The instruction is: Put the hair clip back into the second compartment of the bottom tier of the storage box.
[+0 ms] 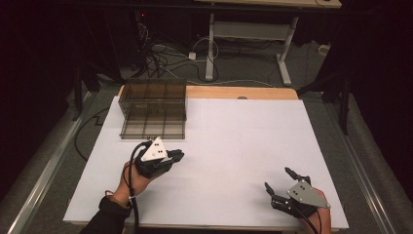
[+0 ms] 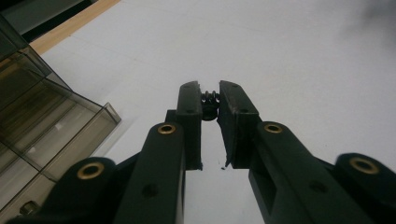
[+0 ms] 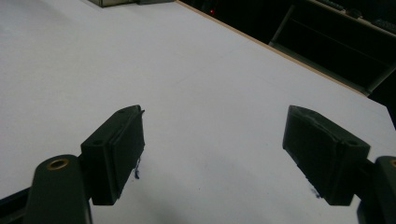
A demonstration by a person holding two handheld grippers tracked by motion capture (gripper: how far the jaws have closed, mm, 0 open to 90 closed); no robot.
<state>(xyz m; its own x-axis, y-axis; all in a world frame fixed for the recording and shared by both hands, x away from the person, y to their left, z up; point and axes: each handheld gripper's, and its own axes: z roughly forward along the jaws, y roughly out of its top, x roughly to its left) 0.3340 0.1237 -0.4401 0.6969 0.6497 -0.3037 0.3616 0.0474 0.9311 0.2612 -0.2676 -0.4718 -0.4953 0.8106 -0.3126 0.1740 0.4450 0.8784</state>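
High view: near the desk's far left corner stands a smoky clear organizer box; just before it, the left tongs clamp a small black part. By the near right corner, the right tongs gape apart.

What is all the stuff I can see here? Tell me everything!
box: 1, see-through smoky brown with compartments, far left part of the table
small part: 1, black, pinched between the left gripper's jaws
table: 1, white top with a wooden far edge, middle of the high view
second table: 1, pale legs, on the floor beyond
cables: a tangle, dark and white, on the floor beyond the table
left gripper: 1, black with a grey plate, held just in front of the box, shut on the small part
right gripper: 1, black with a grey plate, near right corner of the table, jaws wide open
hands: 2, at the near edge, one per gripper
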